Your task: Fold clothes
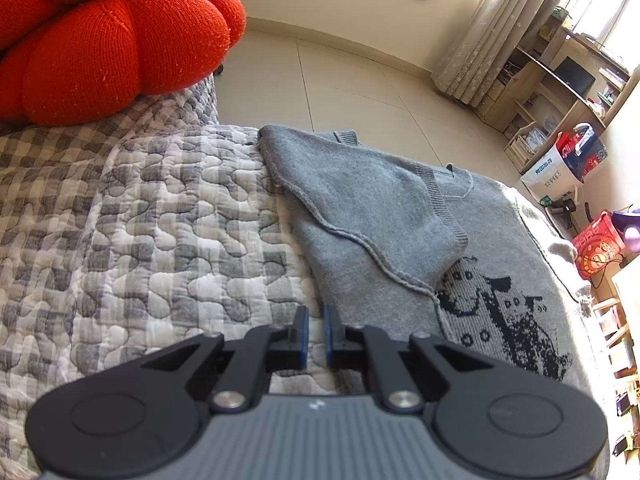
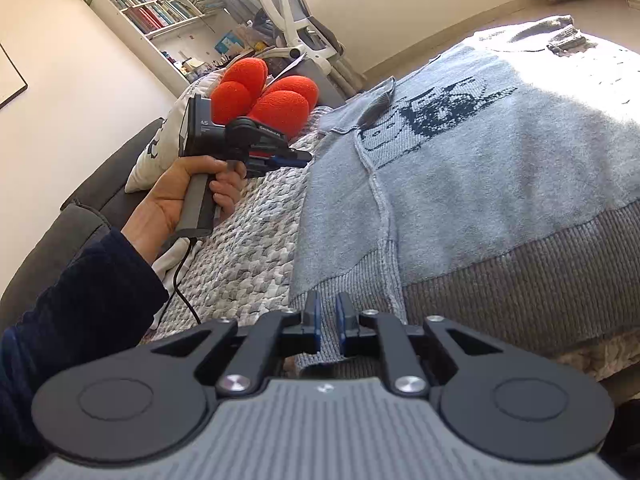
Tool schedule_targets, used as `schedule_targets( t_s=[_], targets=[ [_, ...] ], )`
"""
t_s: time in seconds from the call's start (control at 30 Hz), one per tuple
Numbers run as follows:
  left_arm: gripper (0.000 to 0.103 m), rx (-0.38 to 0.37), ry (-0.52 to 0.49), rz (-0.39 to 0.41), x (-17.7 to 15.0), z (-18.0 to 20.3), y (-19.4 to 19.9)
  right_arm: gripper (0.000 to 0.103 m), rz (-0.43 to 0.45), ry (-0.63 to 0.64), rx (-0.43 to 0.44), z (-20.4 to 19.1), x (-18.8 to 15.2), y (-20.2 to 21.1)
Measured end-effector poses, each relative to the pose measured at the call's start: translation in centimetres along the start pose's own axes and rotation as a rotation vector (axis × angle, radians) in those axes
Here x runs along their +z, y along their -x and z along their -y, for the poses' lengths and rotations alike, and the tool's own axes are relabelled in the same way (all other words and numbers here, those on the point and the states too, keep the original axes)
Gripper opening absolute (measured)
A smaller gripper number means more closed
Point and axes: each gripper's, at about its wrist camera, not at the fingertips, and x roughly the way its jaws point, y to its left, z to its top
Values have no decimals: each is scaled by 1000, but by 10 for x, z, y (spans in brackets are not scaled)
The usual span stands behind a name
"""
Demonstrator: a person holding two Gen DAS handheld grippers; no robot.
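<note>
Grey sweater (image 1: 360, 216) spread on the quilted cover (image 1: 160, 216), dark knitted motif (image 1: 508, 320) up, one sleeve already laid inward across the chest so that its cuff (image 1: 444, 208) ends just above the motif. Ribbed hem (image 2: 520, 280) at the near edge of the bed, neckline (image 2: 564, 38) at the far edge, so the long axis running away from the person, collar far and hem near. Left gripper (image 1: 316, 336) hovering over the folded side edge of the sweater, about halfway up the body, blue pads (image 1: 331, 336) nearly together with a narrow slit showing and no cloth between them; held off the fabric in the right wrist view (image 2: 280, 158) by the left hand (image 2: 188, 196), beside the red cushion (image 2: 268, 100). Right gripper (image 2: 327, 322) low at the hem corner on the same folded side, jaws likewise almost closed with a thin gap; knit visible behind the slit, though cannot tell whether any of it is actually pinched. Both tools thus on the sleeve-folded side, right nearer the hem, left nearer the middle; the sunlit opposite side lying well apart from either. Fits either a hem-to-collar fold along the long axis about to be taken from this edge, or a side fold just smoothed and released.
</note>
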Motion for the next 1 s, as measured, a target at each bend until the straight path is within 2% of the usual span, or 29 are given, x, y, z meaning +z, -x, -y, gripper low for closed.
schedule_targets(
  t_s=[0.13,0.17,0.3,0.37,0.47,0.63,0.73,0.8,0.83,0.87,0.9,0.93,0.97,1.0],
  targets=[
    [10,-32,19,-22,-5,6,-8,17,-10,4,-88,7,-5,-5],
    [10,-32,17,-29,-6,8,-10,17,-29,-4,-84,8,-8,-9],
    [10,-7,-10,-19,-11,16,-15,30,-67,-33,-77,5,-19,-19],
    [6,5,-21,-13,-11,18,-14,30,-50,-17,-96,4,-18,-17],
    [5,0,-15,-13,-10,15,-13,27,-24,8,-123,2,-16,-14],
    [4,7,-25,-9,-9,15,-12,29,19,49,-169,-1,-14,-10],
    [4,25,-48,-7,-10,19,-12,45,48,88,-214,-4,-13,-8],
    [4,37,-60,-6,-11,22,-13,47,36,106,-220,-4,-14,-14],
    [4,43,-64,-5,-11,22,-13,47,21,99,-195,-4,-16,-16],
    [4,48,-66,-4,-11,23,-13,44,2,90,-157,-4,-17,-19],
    [4,53,-69,-3,-10,22,-12,25,-14,78,-127,-4,-19,-22],
    [4,56,-72,-3,-10,22,-11,12,-28,54,-100,-4,-20,-23],
    [4,59,-74,-2,-9,21,-9,5,-35,12,-63,-2,-20,-23],
    [4,61,-78,1,-8,20,-7,5,-34,-39,-18,0,-19,-21]
  ],
)
